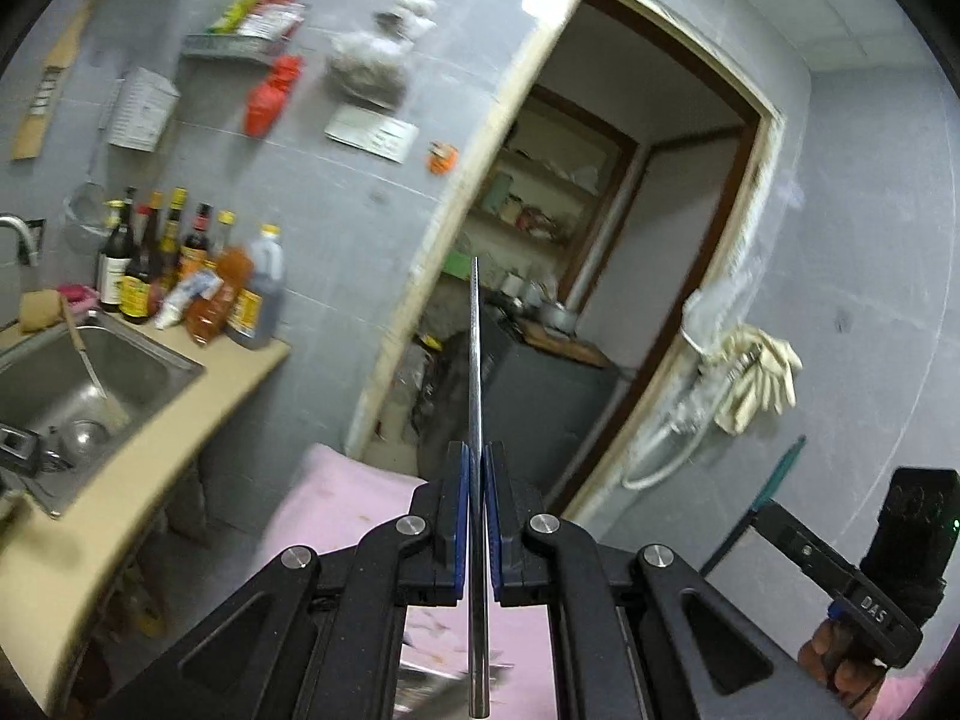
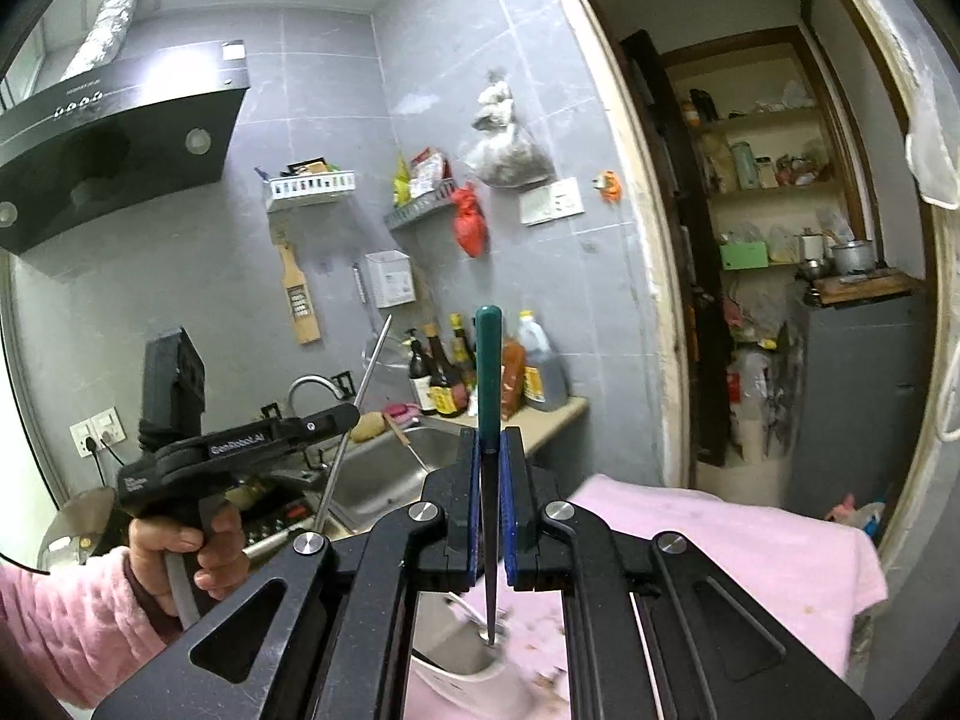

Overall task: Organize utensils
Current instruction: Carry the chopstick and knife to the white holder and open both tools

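Note:
My left gripper [image 1: 478, 450] is shut on a thin metal chopstick [image 1: 476, 360] that stands upright and reaches past the fingers both ways. It also shows in the right wrist view [image 2: 354, 420], held in the left gripper [image 2: 345, 411]. My right gripper [image 2: 490, 435] is shut on a green-handled chopstick [image 2: 488, 366], green end up; its dark lower end points down into a white holder [image 2: 480, 660] on the pink cloth [image 2: 720, 546]. In the left wrist view the right gripper's body [image 1: 840, 570] shows at lower right with the green stick [image 1: 780, 471].
A steel sink [image 1: 78, 384] and a row of sauce bottles [image 1: 186, 276] are on the counter to the left. A range hood [image 2: 114, 138] hangs at upper left. An open doorway [image 2: 780, 240] leads to a pantry with shelves. Gloves [image 1: 756, 378] hang by the door frame.

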Available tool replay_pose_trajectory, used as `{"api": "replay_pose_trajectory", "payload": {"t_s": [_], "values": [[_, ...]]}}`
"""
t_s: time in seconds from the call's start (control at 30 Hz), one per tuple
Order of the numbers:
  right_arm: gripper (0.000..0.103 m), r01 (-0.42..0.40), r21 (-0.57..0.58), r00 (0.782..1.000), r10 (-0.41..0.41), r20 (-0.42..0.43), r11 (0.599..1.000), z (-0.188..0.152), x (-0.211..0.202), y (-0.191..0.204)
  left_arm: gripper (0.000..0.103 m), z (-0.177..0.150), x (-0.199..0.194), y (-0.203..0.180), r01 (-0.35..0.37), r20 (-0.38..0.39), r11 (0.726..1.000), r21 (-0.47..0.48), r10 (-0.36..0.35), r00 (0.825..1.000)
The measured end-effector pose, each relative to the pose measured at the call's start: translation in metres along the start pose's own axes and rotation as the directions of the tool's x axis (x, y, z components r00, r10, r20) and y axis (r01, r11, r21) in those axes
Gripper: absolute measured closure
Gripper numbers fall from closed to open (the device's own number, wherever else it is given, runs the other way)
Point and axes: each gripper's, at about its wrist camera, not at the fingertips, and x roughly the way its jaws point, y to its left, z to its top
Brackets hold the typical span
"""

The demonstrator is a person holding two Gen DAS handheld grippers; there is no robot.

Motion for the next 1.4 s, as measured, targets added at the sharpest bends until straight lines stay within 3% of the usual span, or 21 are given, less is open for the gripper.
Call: {"api": "replay_pose_trajectory", "payload": {"t_s": [0.23,0.37,0.67,1.07,1.4], "values": [[0.097,0.043,-0.018,0.999,-0.043,-0.024,0.999,-0.03,0.036,0.04,0.097,-0.007,0.005,0.085,0.008,0.045,0.993,-0.12,-0.003,0.999],[0.097,0.084,-0.029,0.995,-0.085,-0.052,0.996,-0.049,0.047,0.047,0.097,-0.026,0.02,0.106,0.023,0.055,0.988,-0.156,-0.015,0.998],[0.097,0.151,-0.062,0.984,-0.157,-0.089,0.987,-0.083,0.061,0.054,0.097,-0.065,0.041,0.116,0.006,0.115,0.996,-0.087,0.004,0.993],[0.097,0.165,-0.06,0.978,-0.171,-0.119,0.985,-0.105,0.071,0.05,0.097,-0.096,0.045,0.123,-0.036,0.139,0.999,-0.039,0.041,0.989],[0.097,0.132,-0.036,0.977,-0.136,-0.162,0.991,-0.119,0.079,0.047,0.097,-0.111,0.03,0.122,-0.072,0.063,0.996,0.056,0.069,0.996]]}}
